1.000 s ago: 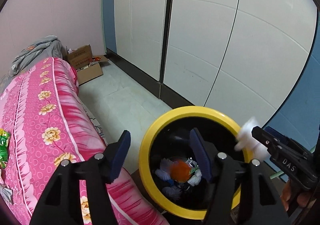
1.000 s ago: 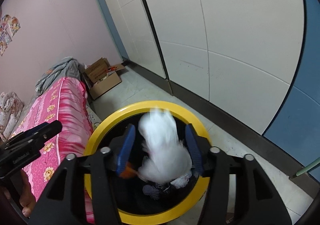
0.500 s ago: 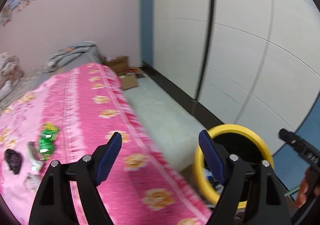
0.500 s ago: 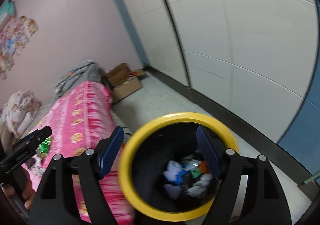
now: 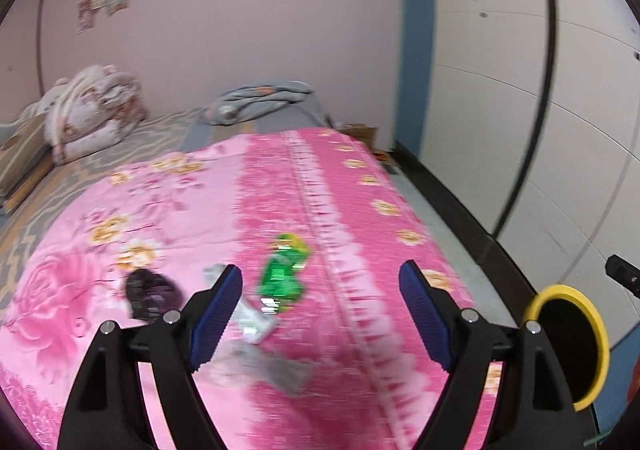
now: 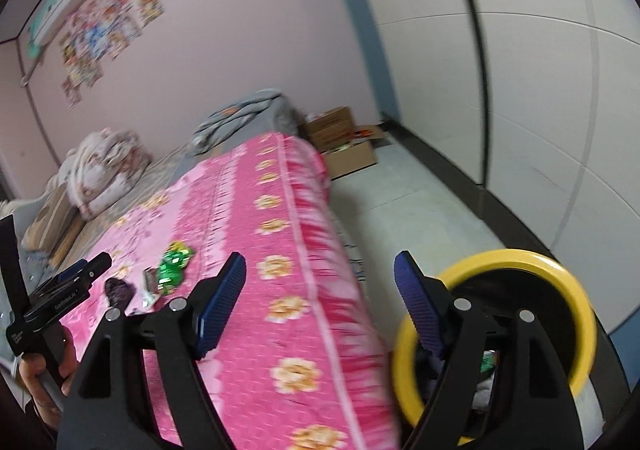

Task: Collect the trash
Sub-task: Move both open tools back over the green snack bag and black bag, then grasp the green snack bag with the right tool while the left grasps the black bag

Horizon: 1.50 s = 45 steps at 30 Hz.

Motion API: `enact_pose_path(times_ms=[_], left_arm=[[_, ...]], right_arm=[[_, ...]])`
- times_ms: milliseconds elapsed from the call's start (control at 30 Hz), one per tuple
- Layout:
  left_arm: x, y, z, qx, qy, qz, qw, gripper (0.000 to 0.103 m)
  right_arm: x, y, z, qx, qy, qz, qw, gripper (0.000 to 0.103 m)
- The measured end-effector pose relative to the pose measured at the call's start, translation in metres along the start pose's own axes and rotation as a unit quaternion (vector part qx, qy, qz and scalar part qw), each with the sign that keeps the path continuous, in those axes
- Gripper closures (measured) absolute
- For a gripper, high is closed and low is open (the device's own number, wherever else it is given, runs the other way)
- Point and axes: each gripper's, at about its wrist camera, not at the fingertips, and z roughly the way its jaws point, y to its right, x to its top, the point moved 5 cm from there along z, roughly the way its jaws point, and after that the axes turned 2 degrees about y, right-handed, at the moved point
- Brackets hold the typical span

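Trash lies on the pink flowered blanket (image 5: 360,202): a green wrapper (image 5: 284,270), a dark purple wrapper (image 5: 150,292), a white wrapper (image 5: 256,320) and a blurred grey piece (image 5: 276,368). My left gripper (image 5: 320,310) hangs open and empty above them. In the right wrist view, the green wrapper (image 6: 174,264) and the dark wrapper (image 6: 118,290) lie left of my right gripper (image 6: 320,302). It is open and empty over the bed's edge. The yellow-rimmed black bin (image 6: 516,256) stands on the floor at lower right with trash inside. In the left wrist view, the bin (image 5: 560,289) is at the far right.
A hand (image 6: 40,370) holds the left gripper's body (image 6: 64,290) at the left edge. Bundled bedding (image 5: 92,110) and a grey blanket (image 5: 260,102) lie at the bed's far end. Cardboard boxes (image 6: 344,146) stand on the floor beside white wardrobe doors (image 6: 540,110).
Both grippers swung left and up from above the bin toward the bed. The white wad left the right gripper and both sets of jaws widened. The trash on the blanket came into view.
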Motion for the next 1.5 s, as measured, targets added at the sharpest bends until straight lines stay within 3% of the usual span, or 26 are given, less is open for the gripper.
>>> enact_pose_path(times_ms=[467, 733, 1000, 1300, 1433, 1500], left_arm=[[-0.018, -0.145, 0.038, 0.109, -0.035, -0.064, 0.9914, 0.025], [-0.041, -0.198, 0.082, 0.136, -0.076, -0.087, 0.9840, 0.025], [-0.052, -0.212, 0.115, 0.131, -0.094, -0.087, 0.9830, 0.025], [-0.061, -0.213, 0.140, 0.124, -0.111, -0.084, 0.9825, 0.026], [-0.064, -0.210, 0.145, 0.115, -0.114, -0.080, 0.9835, 0.039], [-0.066, -0.207, 0.147, 0.108, -0.115, -0.080, 0.9842, 0.052]], right_arm=[[-0.008, -0.145, 0.113, 0.085, -0.094, -0.060, 0.990, 0.030], [-0.033, -0.205, 0.196, 0.114, -0.164, -0.068, 0.978, 0.030], [-0.055, -0.249, 0.253, 0.119, -0.209, -0.084, 0.967, 0.030], [-0.078, -0.267, 0.295, 0.100, -0.234, -0.093, 0.962, 0.032], [-0.088, -0.269, 0.307, 0.097, -0.243, -0.095, 0.960, 0.044], [-0.089, -0.268, 0.309, 0.096, -0.240, -0.094, 0.962, 0.055]])
